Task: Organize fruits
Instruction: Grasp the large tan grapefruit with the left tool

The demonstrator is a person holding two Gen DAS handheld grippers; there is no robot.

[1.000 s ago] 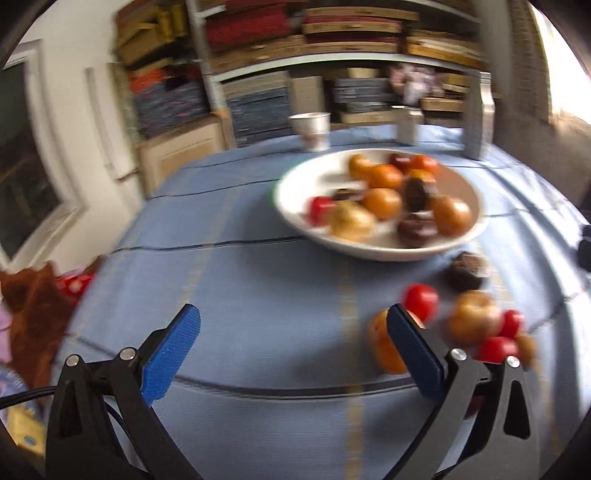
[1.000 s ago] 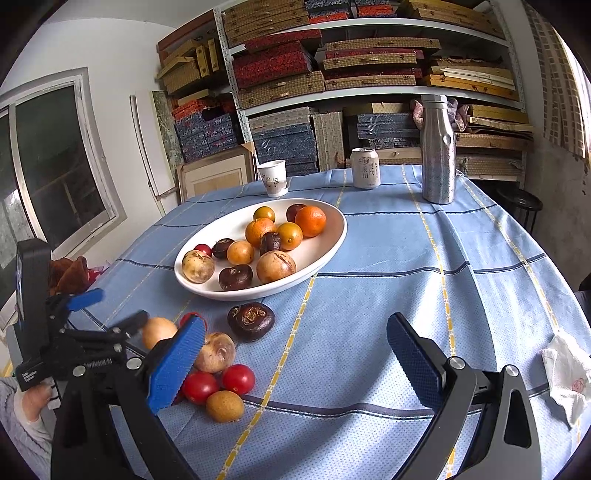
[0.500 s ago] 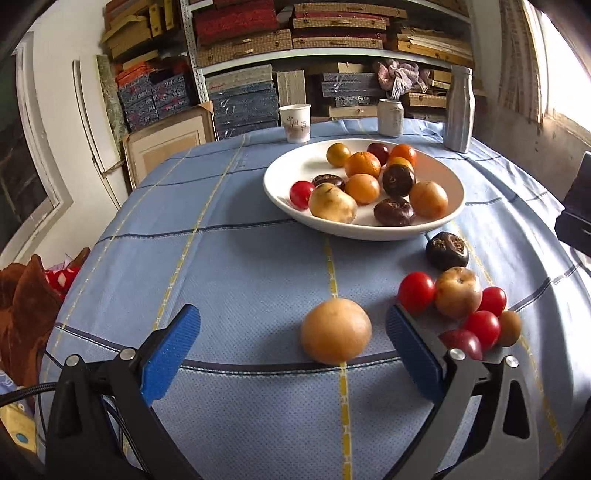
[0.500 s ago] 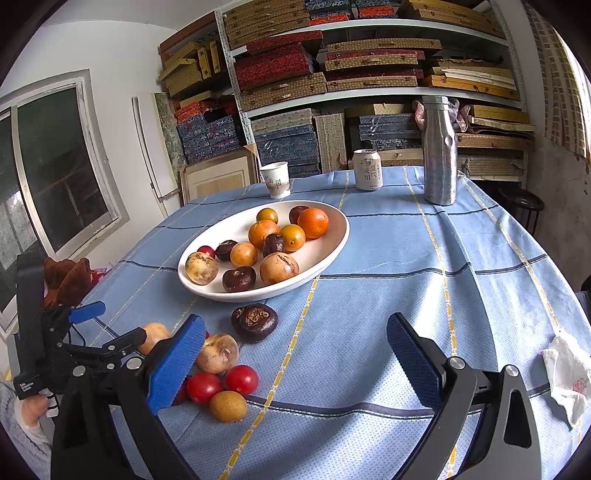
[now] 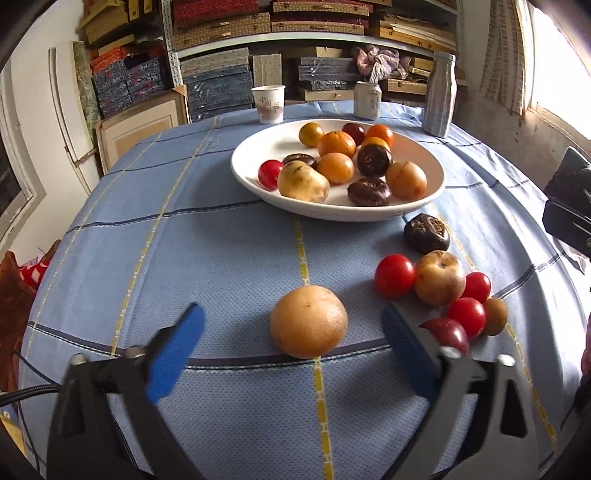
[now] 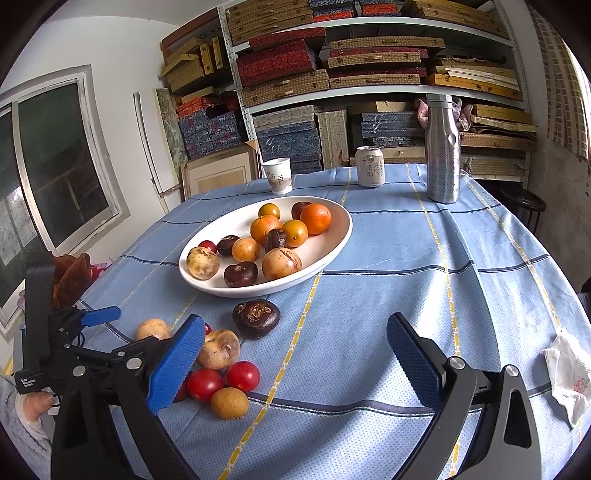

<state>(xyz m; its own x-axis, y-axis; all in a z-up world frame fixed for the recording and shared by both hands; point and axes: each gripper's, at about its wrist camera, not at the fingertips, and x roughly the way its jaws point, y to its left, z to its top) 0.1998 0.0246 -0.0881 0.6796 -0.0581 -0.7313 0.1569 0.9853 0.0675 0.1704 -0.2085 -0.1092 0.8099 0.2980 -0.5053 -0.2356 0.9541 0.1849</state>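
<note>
Left gripper (image 5: 291,328) points down at the blue checked tablecloth (image 5: 207,258), jaws spread and just been closing in; a round tan fruit (image 5: 308,322) sits on the cloth between the blue pads (image 5: 177,352), clear gap on both sides, nothing pinched. Right of that fruit, near edge of table, a loose cluster: red tomato (image 5: 394,275) touching a pale brownish apple-like fruit (image 5: 439,277), more small red tomatoes (image 5: 466,317) just beside it, a small brown fruit (image 5: 495,316) on the far right of the group. A dark wrinkled fruit (image 5: 425,233) lies just beyond the cluster, near the rim of the white bowl (image 5: 251,162) but apart from it. Bowl sits mid-table and holds oranges (image 5: 337,144), more dark fruit, a yellowish one (image 5: 303,181) and a red tomato. Far edge of table: paper cup (image 5: 269,104), can (image 5: 367,99), metal bottle (image 5: 439,99); shelves stacked with boxes (image 5: 221,26) behind. Right gripper (image 6: 295,354) hovers over bare cloth on the near side, jaws spread wide, nothing between them; the fruit cluster is by its left pad (image 6: 175,363), partly hidden behind it. Right wrist view also shows the left gripper at the near left edge with the tan fruit beside its fingertip, and a crumpled white tissue (image 6: 567,373) on the cloth at the near right.
</note>
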